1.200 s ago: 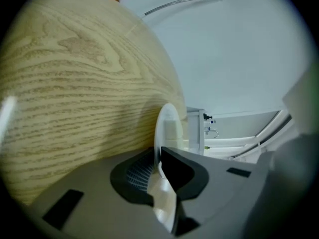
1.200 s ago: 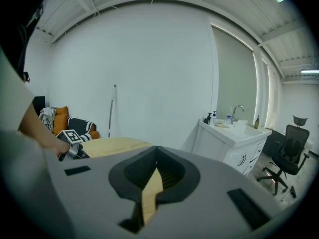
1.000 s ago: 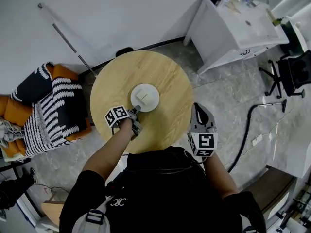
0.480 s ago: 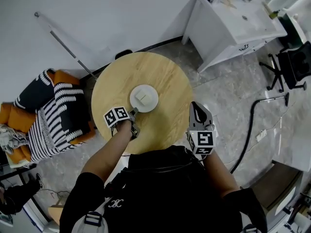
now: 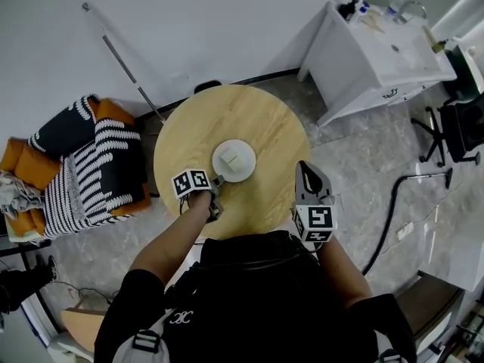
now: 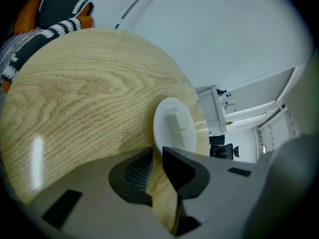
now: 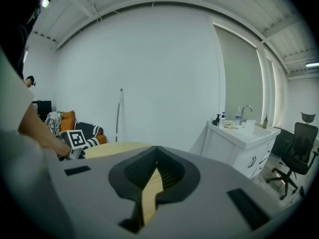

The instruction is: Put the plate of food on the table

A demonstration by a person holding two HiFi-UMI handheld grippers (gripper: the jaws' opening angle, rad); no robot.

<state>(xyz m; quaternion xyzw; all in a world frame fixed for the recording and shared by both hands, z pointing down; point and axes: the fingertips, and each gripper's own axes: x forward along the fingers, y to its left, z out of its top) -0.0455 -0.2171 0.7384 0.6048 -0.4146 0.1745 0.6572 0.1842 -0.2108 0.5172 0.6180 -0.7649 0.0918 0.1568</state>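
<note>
A white plate (image 5: 234,161) carrying a pale block of food (image 5: 230,156) rests flat near the middle of the round wooden table (image 5: 197,131). My left gripper (image 5: 216,181) reaches it from the near side. In the left gripper view its jaws stand almost together on the plate's (image 6: 174,126) near rim, so the left gripper (image 6: 157,151) is shut on it. The food (image 6: 175,120) lies in the middle of the plate. My right gripper (image 5: 309,174) hangs at the table's right edge. It is shut and holds nothing, and the right gripper (image 7: 157,151) shows only wood behind its jaws.
A white sink cabinet (image 5: 378,48) stands at the far right, with an office chair (image 5: 461,112) beyond it. An orange armchair with a striped blanket (image 5: 83,165) sits left of the table. A thin pole (image 5: 125,63) leans on the wall. A black hose (image 5: 386,203) lies on the floor.
The head view has shifted a little. The plate stays on the table with the left gripper at its rim. The right gripper has kept its place.
</note>
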